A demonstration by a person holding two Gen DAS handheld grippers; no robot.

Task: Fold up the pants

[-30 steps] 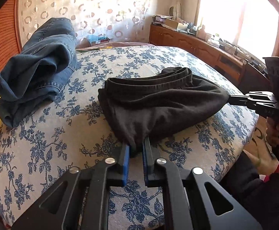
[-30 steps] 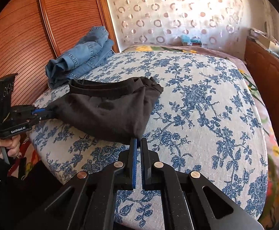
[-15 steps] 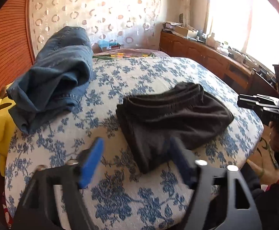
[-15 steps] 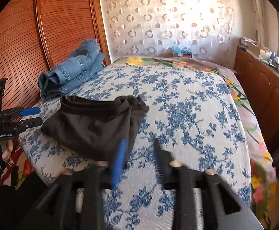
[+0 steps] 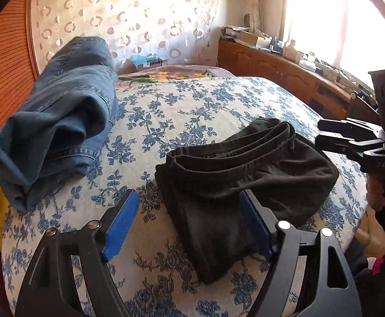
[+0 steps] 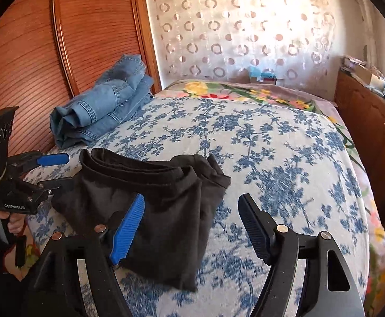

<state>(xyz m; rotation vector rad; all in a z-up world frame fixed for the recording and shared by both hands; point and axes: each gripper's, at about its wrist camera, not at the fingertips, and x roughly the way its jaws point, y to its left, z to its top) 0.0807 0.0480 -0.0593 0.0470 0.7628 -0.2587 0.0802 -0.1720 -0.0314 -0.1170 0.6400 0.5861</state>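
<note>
With the black pants [image 5: 245, 169] lying folded on the bed [image 5: 192, 105], the left claw [image 5: 189, 224] gaping empty and the right claw [image 6: 192, 227] opening empty, both should draw back toward six o'clock without snagging cloth.

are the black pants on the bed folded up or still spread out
Folded. The black pants lie as a compact bundle on the flowered bedspread, with the waistband layers stacked along the far edge and no leg stretched out.

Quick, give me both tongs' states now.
Left tongs: open, holding nothing; black pants lie loose between them.
Right tongs: opening, holding nothing.
</note>
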